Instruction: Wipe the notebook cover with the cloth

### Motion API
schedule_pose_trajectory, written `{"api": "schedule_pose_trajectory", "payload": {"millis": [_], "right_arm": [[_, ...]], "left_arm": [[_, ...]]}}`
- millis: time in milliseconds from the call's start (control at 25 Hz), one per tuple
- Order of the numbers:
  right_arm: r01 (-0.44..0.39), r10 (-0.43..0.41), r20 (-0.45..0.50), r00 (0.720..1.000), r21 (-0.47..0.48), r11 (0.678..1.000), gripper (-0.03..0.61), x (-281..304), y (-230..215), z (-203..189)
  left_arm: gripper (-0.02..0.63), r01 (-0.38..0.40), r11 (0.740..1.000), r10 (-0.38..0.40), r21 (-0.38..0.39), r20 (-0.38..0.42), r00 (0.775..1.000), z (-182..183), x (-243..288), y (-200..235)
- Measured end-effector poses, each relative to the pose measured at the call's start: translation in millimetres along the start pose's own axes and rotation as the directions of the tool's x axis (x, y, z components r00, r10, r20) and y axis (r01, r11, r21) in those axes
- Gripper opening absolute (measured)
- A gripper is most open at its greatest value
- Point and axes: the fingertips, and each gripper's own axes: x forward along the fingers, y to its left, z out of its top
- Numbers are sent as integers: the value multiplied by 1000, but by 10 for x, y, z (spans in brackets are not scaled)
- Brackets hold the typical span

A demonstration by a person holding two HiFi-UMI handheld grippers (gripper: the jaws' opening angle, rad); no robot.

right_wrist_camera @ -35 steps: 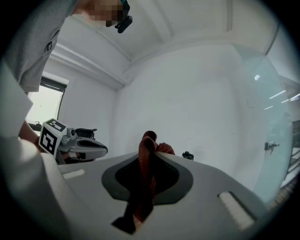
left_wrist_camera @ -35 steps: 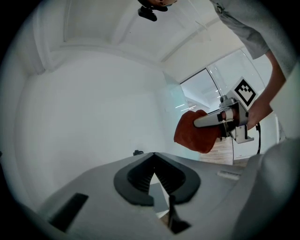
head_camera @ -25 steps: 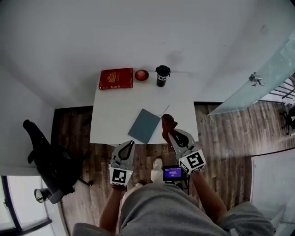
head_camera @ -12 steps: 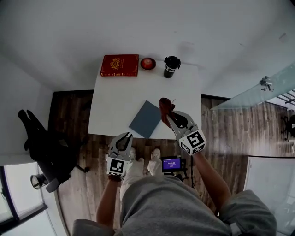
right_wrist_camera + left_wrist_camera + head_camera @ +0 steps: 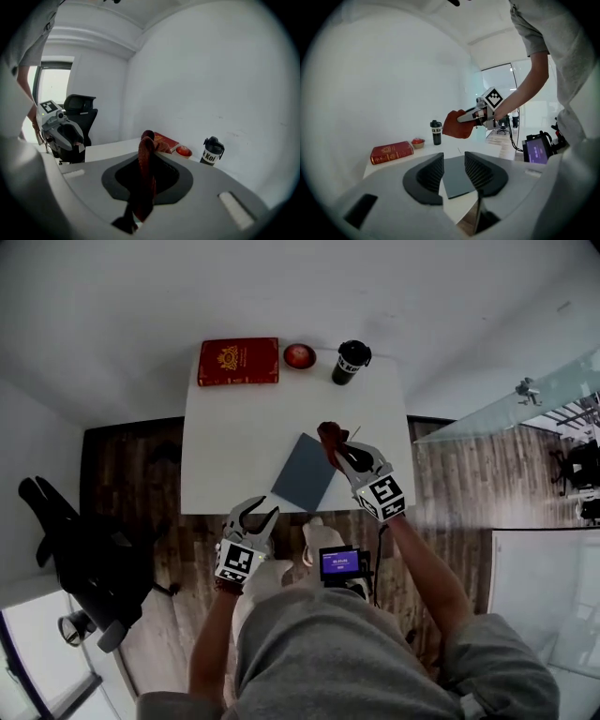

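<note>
A grey-blue notebook (image 5: pixel 306 472) lies tilted near the front edge of the white table (image 5: pixel 234 446); it shows beyond my left jaws (image 5: pixel 457 178) too. My right gripper (image 5: pixel 337 448) hovers at the notebook's right corner, shut on a reddish-brown cloth (image 5: pixel 329 438) that sticks up between its jaws (image 5: pixel 146 178). From the left gripper view the cloth (image 5: pixel 457 125) hangs in the air above the table. My left gripper (image 5: pixel 259 515) is below the table's front edge, over the floor, its jaws opening with nothing between them.
At the table's back edge stand a red book (image 5: pixel 238 362), a small red bowl (image 5: pixel 299 356) and a black travel mug (image 5: pixel 350 362). A black office chair (image 5: pixel 70 531) is at the left. A small screen (image 5: pixel 342 564) sits near my legs. Glass partition at right.
My right gripper has carried the cloth up and left, onto the notebook's right corner. My left gripper's jaws have spread apart; it stays below the table's front edge.
</note>
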Motion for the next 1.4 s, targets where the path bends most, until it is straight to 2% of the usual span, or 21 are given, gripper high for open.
{"api": "schedule_pose_trajectory", "payload": {"millis": [120, 320, 440, 560, 760, 920, 1040, 1240, 1400], "right_arm": [[-17, 14, -83, 996, -36, 999, 54, 239, 13, -285], [-77, 53, -188, 981, -124, 989, 54, 623, -64, -650], [-106, 66, -244, 968, -152, 983, 55, 799, -130, -893], [-133, 76, -290, 954, -182, 974, 54, 980, -154, -1071], [-160, 92, -327, 941, -187, 969, 55, 1211, -104, -1250], [-217, 118, -388, 914, -220, 951, 54, 1319, 12, -1408], [-246, 144, -428, 892, -194, 950, 55, 1380, 108, -1552], [-228, 178, -442, 879, -62, 972, 54, 1449, 186, -1622], [-234, 199, -465, 862, -18, 972, 49, 1434, 267, -1665]], "left_arm": [[155, 46, 999, -47, -20, -41, 998, -236, 87, 10], [170, 109, 994, -108, 1, -114, 988, -623, 388, 82], [193, 163, 987, -161, -6, -175, 971, -836, 574, 44], [249, 208, 977, -211, -34, -220, 952, -1006, 698, 26], [264, 243, 968, -249, -58, -276, 928, -1289, 812, 30], [264, 279, 959, -277, -40, -319, 906, -1446, 892, 17], [264, 284, 958, -277, -28, -338, 899, -1503, 940, 16], [256, 286, 958, -263, 6, -378, 888, -1577, 956, -4], [265, 310, 950, -262, 39, -441, 858, -1663, 977, -54]]}}
